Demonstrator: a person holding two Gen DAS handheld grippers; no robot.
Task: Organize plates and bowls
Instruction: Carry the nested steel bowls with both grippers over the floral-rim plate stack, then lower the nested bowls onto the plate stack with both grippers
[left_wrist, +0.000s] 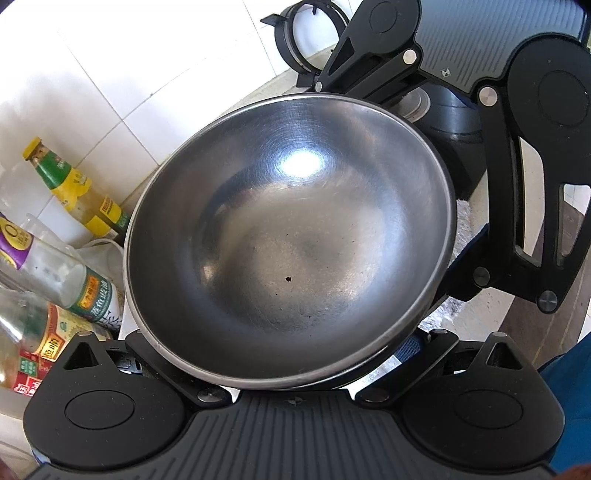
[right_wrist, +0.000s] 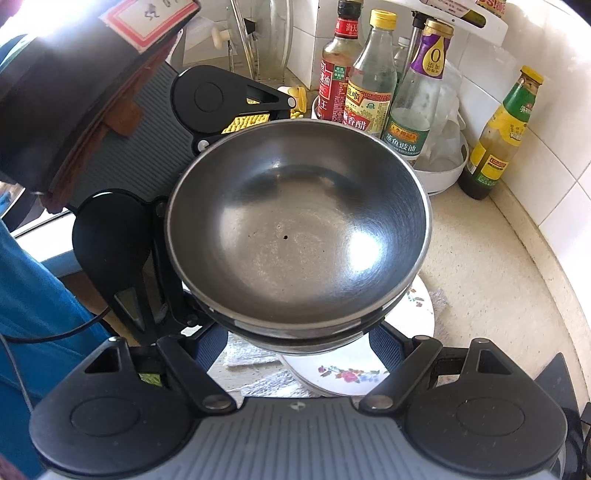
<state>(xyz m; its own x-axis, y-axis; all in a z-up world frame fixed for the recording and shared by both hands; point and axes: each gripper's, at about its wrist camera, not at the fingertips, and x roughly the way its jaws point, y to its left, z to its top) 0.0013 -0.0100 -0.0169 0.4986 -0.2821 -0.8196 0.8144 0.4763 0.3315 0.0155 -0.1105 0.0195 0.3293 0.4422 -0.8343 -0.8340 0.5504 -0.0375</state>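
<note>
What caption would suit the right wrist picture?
Two handheld grippers carry stacked steel bowls above a floral plate, sauce bottles behind.

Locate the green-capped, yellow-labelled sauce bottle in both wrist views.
Left wrist: sauce bottle at far left, leaning, beside the steel bowl's rim.
Right wrist: sauce bottle at far right, against the tiled wall.
Shared landmark: the dark speck in the steel bowl's bottom.

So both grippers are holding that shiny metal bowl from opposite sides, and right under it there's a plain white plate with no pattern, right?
Not quite. The plate is not plain: the right wrist view shows painted flowers on its white rim. The rest holds: the left gripper and right gripper each sit at the edge of the metal bowl, from opposite sides, and the plate lies below it.
</note>
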